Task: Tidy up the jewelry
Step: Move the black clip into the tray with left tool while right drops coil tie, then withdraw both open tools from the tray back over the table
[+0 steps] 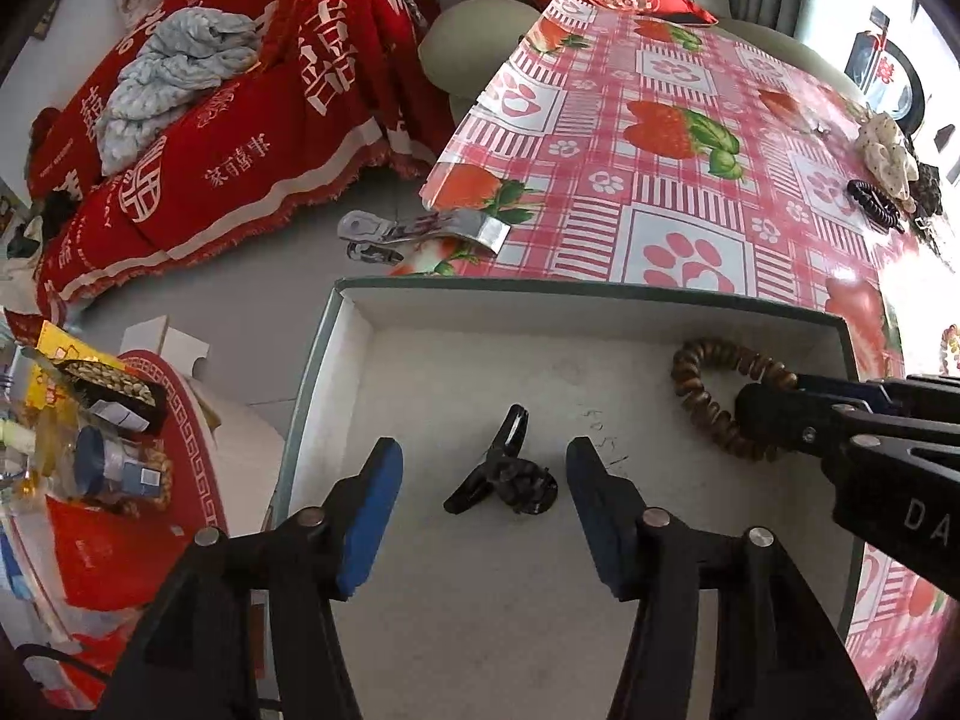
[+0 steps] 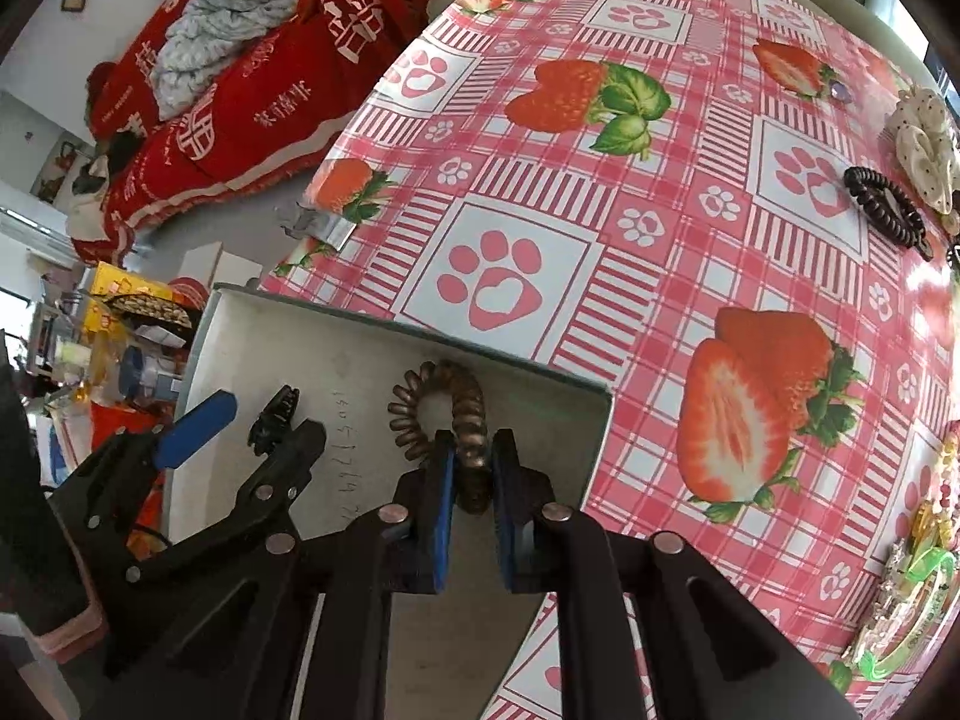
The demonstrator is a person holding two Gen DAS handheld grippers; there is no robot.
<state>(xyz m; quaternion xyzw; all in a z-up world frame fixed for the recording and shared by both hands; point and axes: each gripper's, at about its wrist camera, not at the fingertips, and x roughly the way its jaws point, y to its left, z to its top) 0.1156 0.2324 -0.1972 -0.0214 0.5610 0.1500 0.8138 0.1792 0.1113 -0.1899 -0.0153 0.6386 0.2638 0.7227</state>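
Note:
An open white box (image 1: pixel 354 324) (image 2: pixel 528 369) sits at the table's near left corner. A black hair clip (image 1: pixel 504 474) (image 2: pixel 273 417) lies on its floor. My left gripper (image 1: pixel 483 480) is open above the box, its fingers either side of the clip and apart from it. My right gripper (image 2: pixel 471 480) (image 1: pixel 774 414) is shut on a brown spiral hair tie (image 2: pixel 447 414) (image 1: pixel 702 390) inside the box, near its right wall.
On the strawberry tablecloth (image 2: pixel 600 210) lie a dark spiral hair tie (image 2: pixel 885 207), a cream scrunchie (image 2: pixel 927 138), a green bangle and trinkets (image 2: pixel 906 606) at the right. A metal clamp (image 1: pixel 420 231) grips the table edge. A red-covered sofa (image 1: pixel 210 138) and cluttered stool (image 1: pixel 108 450) stand left.

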